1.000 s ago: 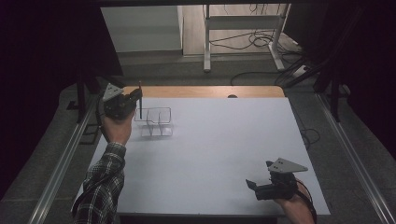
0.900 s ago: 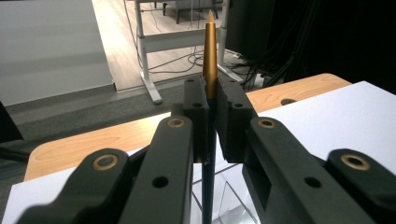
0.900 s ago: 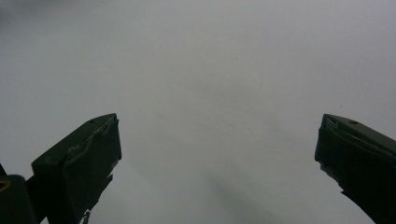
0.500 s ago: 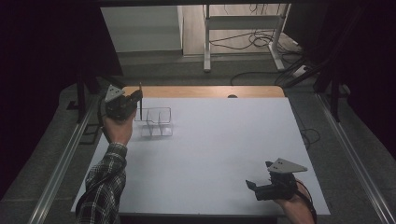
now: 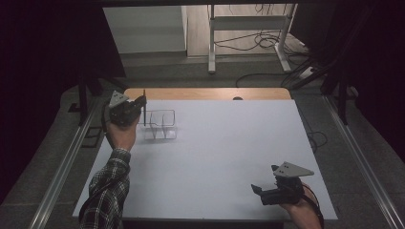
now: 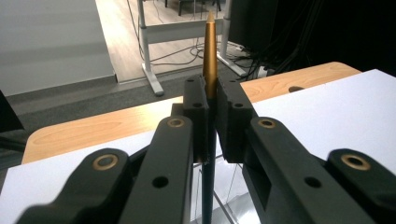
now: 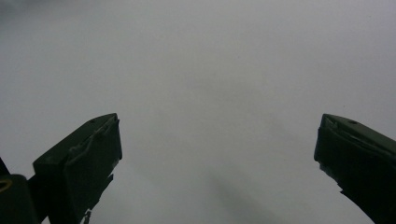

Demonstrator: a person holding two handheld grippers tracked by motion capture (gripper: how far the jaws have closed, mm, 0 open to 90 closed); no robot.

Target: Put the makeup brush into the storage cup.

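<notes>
**Where things sit on the bench**

On the bench (image 5: 210, 157), a divided holder (image 5: 160, 125) stands toward the far left. Just left of it the left gripper (image 5: 141, 106) is raised, a pen (image 6: 208, 70) upright between its jaws, its lower end reaching down at the holder's left edge. The right gripper (image 5: 258, 190) sits near the bench's near right corner, well apart from the holder. Beyond the bench's far edge, a stand (image 5: 248, 28) and cables (image 5: 248, 45) rest on the floor.

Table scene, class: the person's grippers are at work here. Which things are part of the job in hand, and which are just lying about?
In the job:
- pen, clamped upright in the left gripper
- clear divided organizer, beside that gripper

Just lying about:
- right gripper, open, idle over bare white table
- cables and desk frame on the floor beyond
</notes>
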